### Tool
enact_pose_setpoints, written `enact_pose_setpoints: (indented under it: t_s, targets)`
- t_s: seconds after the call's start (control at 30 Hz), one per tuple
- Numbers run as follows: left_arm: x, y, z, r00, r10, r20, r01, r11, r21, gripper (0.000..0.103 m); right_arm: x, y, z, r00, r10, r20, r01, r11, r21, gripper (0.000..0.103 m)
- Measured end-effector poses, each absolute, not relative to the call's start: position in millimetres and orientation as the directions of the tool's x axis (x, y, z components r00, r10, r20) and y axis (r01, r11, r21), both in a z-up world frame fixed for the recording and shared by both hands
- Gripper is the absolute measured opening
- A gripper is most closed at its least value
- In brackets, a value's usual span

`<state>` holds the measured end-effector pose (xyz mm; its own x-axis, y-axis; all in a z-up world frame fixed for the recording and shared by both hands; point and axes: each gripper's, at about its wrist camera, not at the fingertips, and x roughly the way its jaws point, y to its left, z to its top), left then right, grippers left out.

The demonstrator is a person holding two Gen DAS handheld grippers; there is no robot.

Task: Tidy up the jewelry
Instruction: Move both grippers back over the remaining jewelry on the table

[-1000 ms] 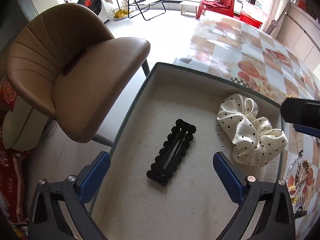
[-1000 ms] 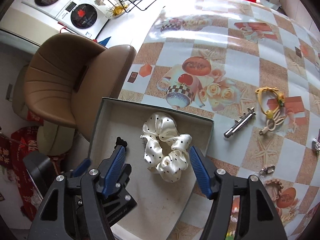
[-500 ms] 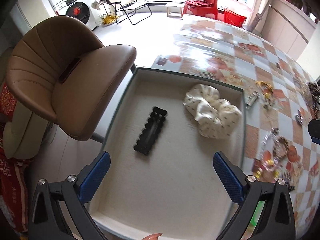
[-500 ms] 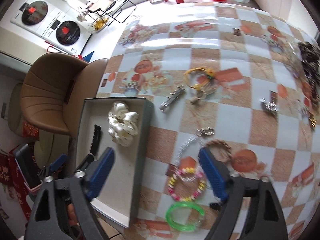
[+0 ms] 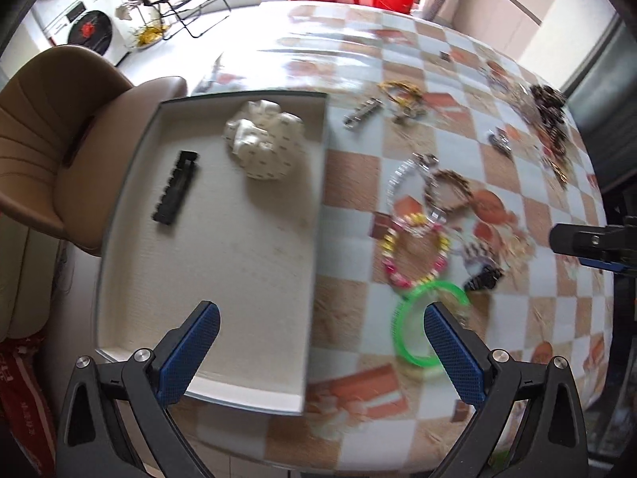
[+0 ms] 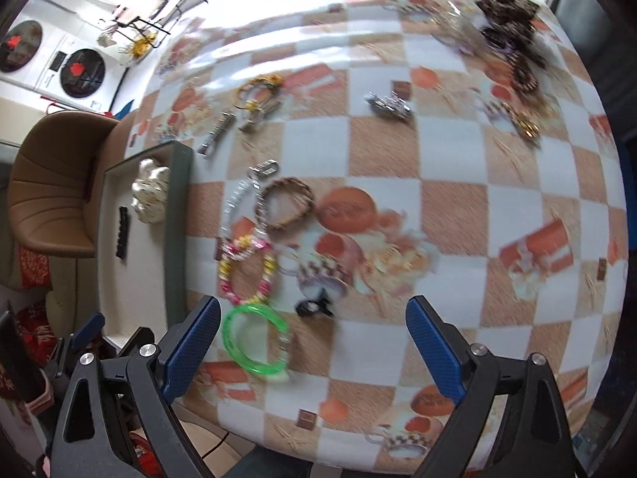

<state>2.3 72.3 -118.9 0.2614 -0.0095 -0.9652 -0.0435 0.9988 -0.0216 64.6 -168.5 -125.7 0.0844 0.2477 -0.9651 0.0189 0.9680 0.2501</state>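
Note:
A shallow grey tray (image 5: 318, 215) (image 6: 175, 215) at the table's left edge holds a black hair clip (image 5: 176, 188) (image 6: 122, 238) and a white dotted scrunchie (image 5: 264, 144) (image 6: 150, 195). Right of the tray lie a green bangle (image 5: 422, 324) (image 6: 254, 336), a pink and yellow bead bracelet (image 5: 414, 253) (image 6: 247, 271), a brown braided bracelet (image 5: 448, 191) (image 6: 288, 207) and a small black clip (image 5: 483, 279) (image 6: 314, 304). My left gripper (image 5: 320, 352) is open and empty above the tray's near right corner. My right gripper (image 6: 312, 344) is open and empty above the table's near edge.
More jewelry lies farther out: a silver bar clip (image 6: 217, 133), a yellow hair tie (image 6: 258, 91), a silver clip (image 6: 388, 105) and a dark pile (image 6: 513, 28) at the far right. A tan chair (image 5: 59, 151) stands left of the tray.
Both grippers have pulled back and up from the tray and swung right, so much more of the table and loose jewelry shows. Both stay open and empty.

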Motion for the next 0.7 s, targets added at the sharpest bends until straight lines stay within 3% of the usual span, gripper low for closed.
enact_pose_setpoints:
  t_s: [0.7]
  targets:
    - [-3,18,-161,0.176,-0.006,-0.984,0.037,0.999,0.000,0.103,69,-212,-161,0.026,0.238,-0.971,0.069,0.969,0.239,0.095]
